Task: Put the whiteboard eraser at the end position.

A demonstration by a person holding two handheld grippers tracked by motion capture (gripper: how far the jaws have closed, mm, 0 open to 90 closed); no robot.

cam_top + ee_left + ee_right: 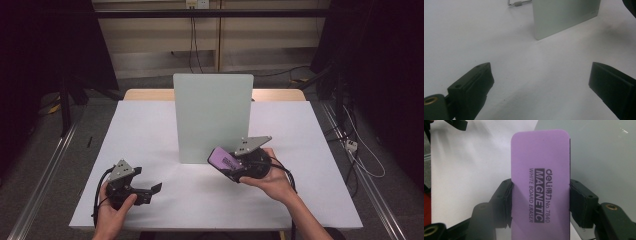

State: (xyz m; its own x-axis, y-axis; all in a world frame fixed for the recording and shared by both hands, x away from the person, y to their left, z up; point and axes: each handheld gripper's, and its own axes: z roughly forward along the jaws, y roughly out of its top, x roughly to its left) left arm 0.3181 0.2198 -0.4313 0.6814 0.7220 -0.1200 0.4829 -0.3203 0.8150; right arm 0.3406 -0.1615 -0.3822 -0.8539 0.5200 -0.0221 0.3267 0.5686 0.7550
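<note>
Your left gripper (pixel 156 189) sits low over the near left part of the white desk (pixel 150 130), held in your left hand (pixel 112 212). Its jaws stand wide apart with nothing between them; in the left gripper view there is bare desk between the two black jaws.

In the middle of the desk a pale whiteboard (pixel 212 115) stands upright. The left gripper view shows its lower corner (pixel 564 17) and a bit of wire stand (pixel 517 3) behind it.

To the right, your right hand (pixel 272 182) holds the right gripper (pixel 223 161) just in front of the whiteboard's lower right corner. Its jaws are clamped on a purple eraser (pixel 222 160), gripping it by its two long sides. The right gripper view shows the eraser (pixel 540 182) standing up between the jaws. Its black print reads "deli", two characters you can't make out, "No.7840", "MAGNETIC" in a black bar, and "WHITE BOARD ERASER". The eraser is off the desk, close to the board; whether they touch is not clear.
</note>
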